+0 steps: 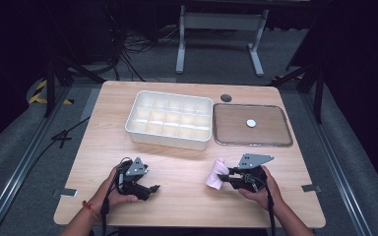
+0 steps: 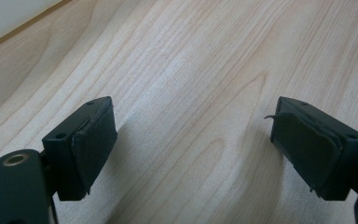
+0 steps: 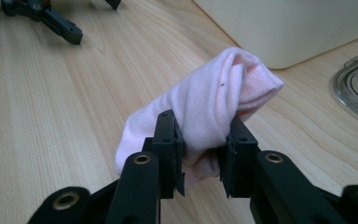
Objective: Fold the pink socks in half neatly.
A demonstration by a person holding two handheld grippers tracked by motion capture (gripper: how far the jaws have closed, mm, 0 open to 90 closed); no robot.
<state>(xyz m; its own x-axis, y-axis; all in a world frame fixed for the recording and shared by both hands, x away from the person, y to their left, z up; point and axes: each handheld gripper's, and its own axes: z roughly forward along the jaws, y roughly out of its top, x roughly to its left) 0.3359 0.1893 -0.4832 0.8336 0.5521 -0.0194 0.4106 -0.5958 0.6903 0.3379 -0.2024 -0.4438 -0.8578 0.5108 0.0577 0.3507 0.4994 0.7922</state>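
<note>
Clearly the work in hand is the stowing of a rolled pink cloth bundle, likely a sock, and it goes best if each hand keeps to its own job.

Toward the near left corner of the pale wooden table (image 1: pixel 187 196), the left gripper (image 1: pixel 153 188) has its jaws spread wide, with nothing between them but bare wood grain, as the left gripper view shows. It holds nothing and should stay low and out of the path, ready only to steady the box if it slides.

Farther back, near the middle of the far edge, stands the white plastic organiser box (image 1: pixel 169 119) with its grid of small compartments; every cell looks vacant. Near the front edge, right of centre, the soft pink rolled cloth (image 3: pixel 205 105) lies across the wood, and the right gripper (image 3: pixel 202 161) pinches it around its lower middle, both pads pressed into the fabric. The roll bulges past the jaws on both sides, so the grip seems secure but off-centre.

My advice: lift straight up before travelling, so the loose end does not drag or unroll, then bring the roll over one cell, align it with the dividers, and lower it before releasing.

By the far right corner lies the clear flat lid (image 1: pixel 252 125), with a small white disc on it, well apart from the route.
</note>
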